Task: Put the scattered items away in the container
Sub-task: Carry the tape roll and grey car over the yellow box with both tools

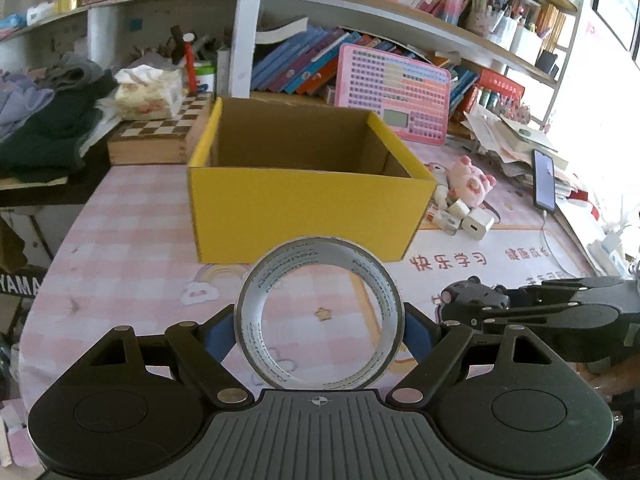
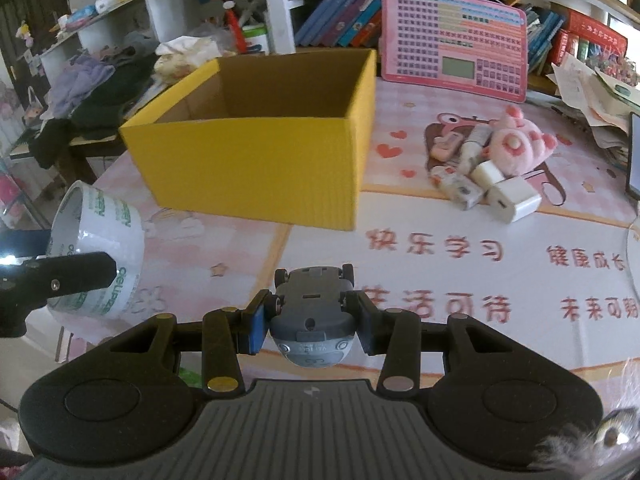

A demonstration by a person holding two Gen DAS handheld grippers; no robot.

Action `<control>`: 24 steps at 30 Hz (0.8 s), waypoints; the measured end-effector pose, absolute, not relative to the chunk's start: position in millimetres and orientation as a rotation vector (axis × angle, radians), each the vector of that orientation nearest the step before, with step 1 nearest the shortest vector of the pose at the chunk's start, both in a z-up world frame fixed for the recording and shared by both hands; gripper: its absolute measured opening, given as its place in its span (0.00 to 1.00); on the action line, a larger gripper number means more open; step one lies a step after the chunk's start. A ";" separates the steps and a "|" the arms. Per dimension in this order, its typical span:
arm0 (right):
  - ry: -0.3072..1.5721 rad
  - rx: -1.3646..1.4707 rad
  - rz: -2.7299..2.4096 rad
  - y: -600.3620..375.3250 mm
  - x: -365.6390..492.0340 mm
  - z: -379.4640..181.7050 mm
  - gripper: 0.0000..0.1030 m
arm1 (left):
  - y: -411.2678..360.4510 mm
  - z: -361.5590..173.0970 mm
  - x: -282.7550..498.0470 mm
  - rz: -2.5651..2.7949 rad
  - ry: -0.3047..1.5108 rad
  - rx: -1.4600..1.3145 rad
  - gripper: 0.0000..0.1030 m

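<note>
Left wrist view: the left gripper is closed across a ring-shaped roll of clear packing tape, its blue pads pressing the roll's outer faces; the roll stands on edge, hole facing the camera, lifted off the mat.
Right wrist view: the right gripper is clamped on a small grey toy car, held underside up, wheels visible, nose toward the camera.
Container: the open yellow cardboard box sits at 12 o'clock from the tape and looks empty as far as its inside shows; from the right gripper it lies at about 11 o'clock.
Items remaining: a pink plush pig, white charger blocks and small tubes lie in a cluster just right of the box, at 1 o'clock from the toy car, on the pink checked desk mat.
Step in hand: judged as the carry, both items gripped and not yet over the box.
Next move: each gripper likely needs to rise above the near wall, travel forward over the opening, then open.
Pose: both grippers are level, side by side and near each other, pointing at the box, the right one seen at 3 o'clock of the left.
Risk: the tape may roll on landing.
</note>
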State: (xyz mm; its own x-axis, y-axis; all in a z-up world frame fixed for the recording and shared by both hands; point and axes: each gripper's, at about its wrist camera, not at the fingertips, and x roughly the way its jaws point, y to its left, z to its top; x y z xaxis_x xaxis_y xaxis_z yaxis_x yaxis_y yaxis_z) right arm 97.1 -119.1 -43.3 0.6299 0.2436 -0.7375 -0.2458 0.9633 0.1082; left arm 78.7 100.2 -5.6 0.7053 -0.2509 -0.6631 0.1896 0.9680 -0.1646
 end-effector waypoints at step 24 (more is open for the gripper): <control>0.753 -0.124 0.409 -58.4 106.2 -1.9 0.40 | 140.2 23.1 92.4 -0.271 0.595 -0.113 0.82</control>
